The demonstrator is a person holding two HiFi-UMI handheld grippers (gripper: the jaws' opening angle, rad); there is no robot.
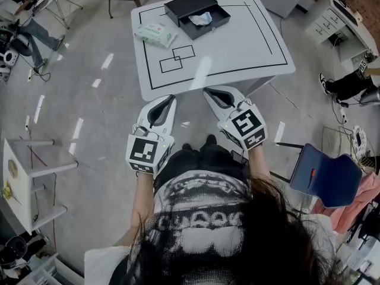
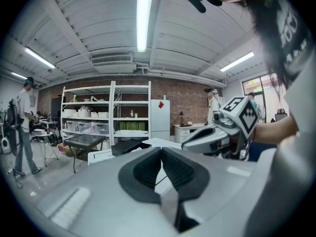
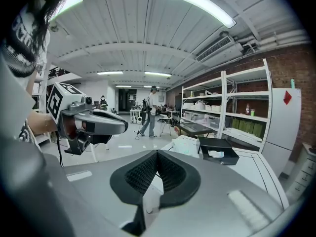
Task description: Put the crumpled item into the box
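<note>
Half sunk in the open black box [image 1: 178, 8] at the far side of the white table [image 1: 237, 46], seen only by its pale top: one crumpled item [image 1: 200, 19]. Not to be made out in the left gripper view; small but plain in the right gripper view, inside the box. Well apart from both pairs of jaws, across the table from them. Held side by side at the near edge: two grippers, left gripper [image 1: 171, 98] and right gripper [image 1: 209, 91], each with jaws pressed together on nothing. Just beside the box, to its left: one packet of wipes [image 1: 155, 33].
</note>
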